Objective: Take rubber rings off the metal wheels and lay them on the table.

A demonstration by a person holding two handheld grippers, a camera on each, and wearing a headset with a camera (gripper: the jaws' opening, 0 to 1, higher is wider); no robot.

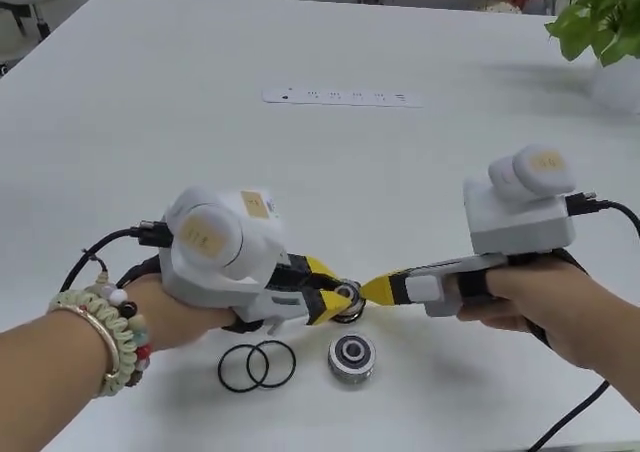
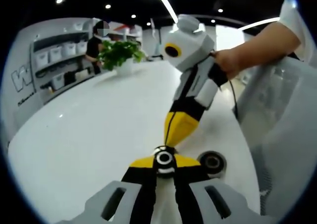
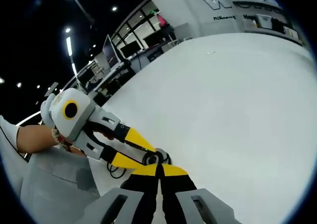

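Where the table is nearest to the person, two black rubber rings lie overlapped, already off. Just beside them a metal wheel rests flat and looks bare. A little behind, above the surface, the left gripper has its jaws closed onto a second wheel, i.e. it clamps it from both sides. The right gripper comes from the opposite side w/ its jaws pressed together, tips touching the rim of this second wheel. If rubber is pinched between them I cannot tell, too small. Prob. the step is peeling the ring from this wheel.

Risks, as I judge: the ring is elastic, so it may snap off the tips & fly away. It may also drag the wheel out of the left grip, esp. if the clamp sits only on the edge; then the wheel could drop and roll off.

Farther stands a white power strip, then a green plant. Writing: a big "W" on the far wall in the right gripper view, smaller text under it not legible. Yellow stickers on the grippers are not readable.
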